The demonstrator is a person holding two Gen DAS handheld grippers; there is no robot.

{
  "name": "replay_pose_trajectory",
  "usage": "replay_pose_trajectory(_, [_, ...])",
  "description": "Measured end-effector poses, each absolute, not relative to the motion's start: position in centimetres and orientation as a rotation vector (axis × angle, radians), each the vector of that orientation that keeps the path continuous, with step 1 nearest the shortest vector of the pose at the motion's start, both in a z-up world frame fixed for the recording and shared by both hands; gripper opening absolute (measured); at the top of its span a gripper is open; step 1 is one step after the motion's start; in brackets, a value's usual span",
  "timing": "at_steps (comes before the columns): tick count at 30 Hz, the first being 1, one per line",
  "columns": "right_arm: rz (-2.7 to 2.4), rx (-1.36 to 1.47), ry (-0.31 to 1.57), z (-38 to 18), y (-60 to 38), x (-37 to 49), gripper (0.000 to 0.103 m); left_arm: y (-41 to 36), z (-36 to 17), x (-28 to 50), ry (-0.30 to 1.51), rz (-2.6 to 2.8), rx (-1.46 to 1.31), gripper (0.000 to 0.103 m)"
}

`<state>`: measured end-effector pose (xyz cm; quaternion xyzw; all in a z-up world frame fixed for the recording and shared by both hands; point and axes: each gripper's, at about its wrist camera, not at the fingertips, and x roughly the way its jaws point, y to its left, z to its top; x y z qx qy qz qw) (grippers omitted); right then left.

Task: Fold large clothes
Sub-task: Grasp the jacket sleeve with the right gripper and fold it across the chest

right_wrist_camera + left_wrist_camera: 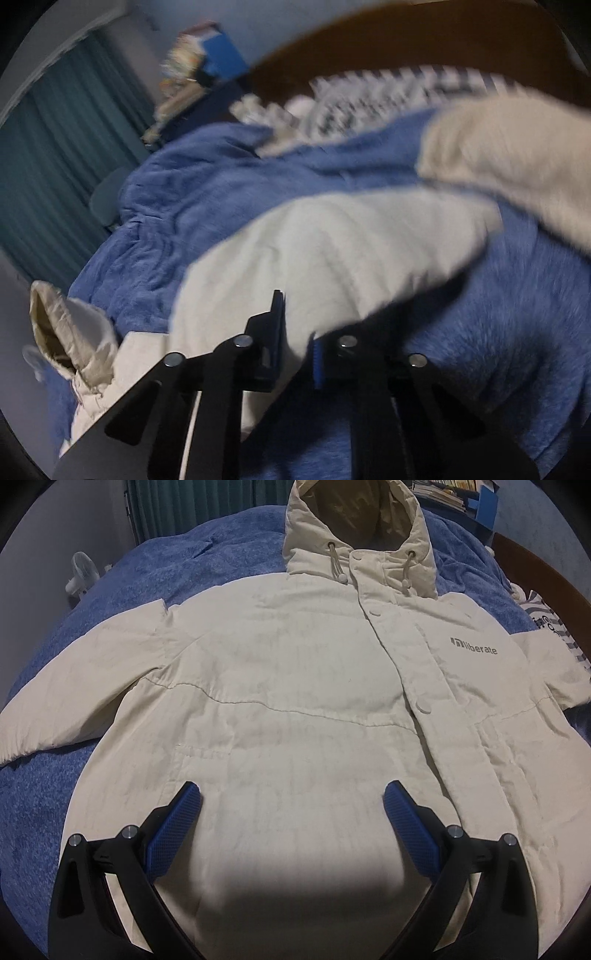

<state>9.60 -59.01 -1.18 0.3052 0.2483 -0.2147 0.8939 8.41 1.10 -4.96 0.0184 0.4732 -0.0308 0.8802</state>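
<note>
One fold at most is under way: cream hooded jacket (280,686) lies front-up and spread flat on the blue blanket (122,590), body unfolded, hood (354,528) laid out at the far end, snaps done up. Jacket's sleeve on the logo side (332,251) is pinched in the right gripper (297,350), jaws closed on the fabric near the shoulder seam, cuff end hanging free above the blanket; view is motion-blurred, so exact grip depth can't be read. Other sleeve (85,672) lies angled out from the jacket body, untouched. Left gripper (291,812) hangs over the jacket's lower front, jaws wide apart, holding nothing. Left to do, as I judge it: both sleeves in, sides in, hem up to hood. Room: blanket shows bare on both sides of the jacket, plenty for sweeping sleeves inward. Striped pillow (554,631) sits just beside the lifted sleeve's shoulder, headboard (406,48) beyond it, so outward swing there is tight. Small white fan (83,574) stands off past the untouched sleeve, well apart.
</note>
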Motion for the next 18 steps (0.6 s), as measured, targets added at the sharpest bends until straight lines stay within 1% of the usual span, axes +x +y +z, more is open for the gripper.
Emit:
replay_pose_trajectory(6, [-0.264,0.477,0.405,7.4,-51.2,8.8,0.009,0.9,-5.2,8.4,0.981,-0.057,0.051,0.095])
replay_pose_trajectory(9, [-0.160,0.412,0.402,9.0,-46.7,8.7,0.009,0.8,-5.3,8.4,0.977,-0.054,0.058,0.095])
replay_pose_trajectory(13, [0.036,0.340,0.475,8.4,-39.5,9.7,0.009,0.9,-5.4,8.4,0.974,-0.052,0.062,0.095])
replay_pose_trajectory(18, [0.200,0.332,0.656,3.9,-33.7,11.6,0.008,0.8,-5.9,8.5,0.971,-0.048,0.075,0.095])
